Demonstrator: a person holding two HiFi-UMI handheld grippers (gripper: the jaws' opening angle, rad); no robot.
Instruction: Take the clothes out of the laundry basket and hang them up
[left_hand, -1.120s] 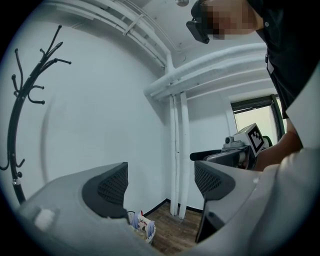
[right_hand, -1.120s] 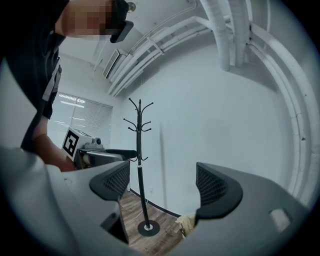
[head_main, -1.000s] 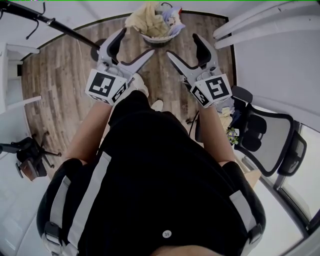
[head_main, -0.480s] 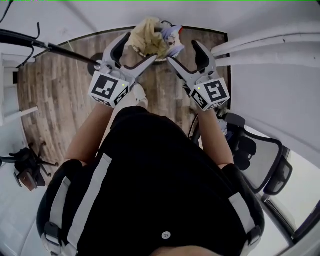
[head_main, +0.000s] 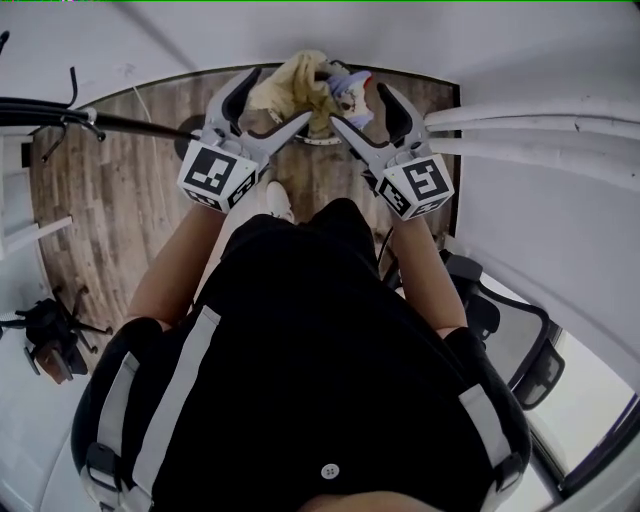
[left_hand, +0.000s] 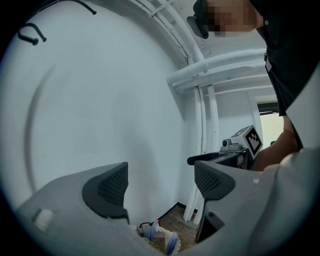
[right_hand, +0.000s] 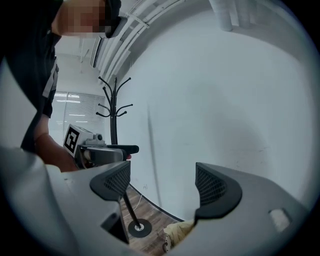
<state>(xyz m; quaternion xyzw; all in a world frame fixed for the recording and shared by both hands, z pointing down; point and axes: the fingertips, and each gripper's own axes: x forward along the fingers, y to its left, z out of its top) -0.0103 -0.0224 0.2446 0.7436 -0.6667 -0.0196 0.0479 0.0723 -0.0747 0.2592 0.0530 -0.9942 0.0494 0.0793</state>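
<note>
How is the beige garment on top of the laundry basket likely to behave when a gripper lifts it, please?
The beige garment lies crumpled in soft folds, so it will probably be floppy and drape from the pinch. It looks light for its bulk. It is bunched against the bluish garment, so that may drag along.

**Basket mostly covered**

In the head view, the laundry basket (head_main: 318, 143) is hidden under the clothes (head_main: 296, 84); only a piece of rim is seen. In the left gripper view, the clothes are cut off by the body of the left gripper (left_hand: 161, 182), and single garments cannot be distinguished. The coat stand (head_main: 140, 126) is cut by the head view's left edge.
</note>
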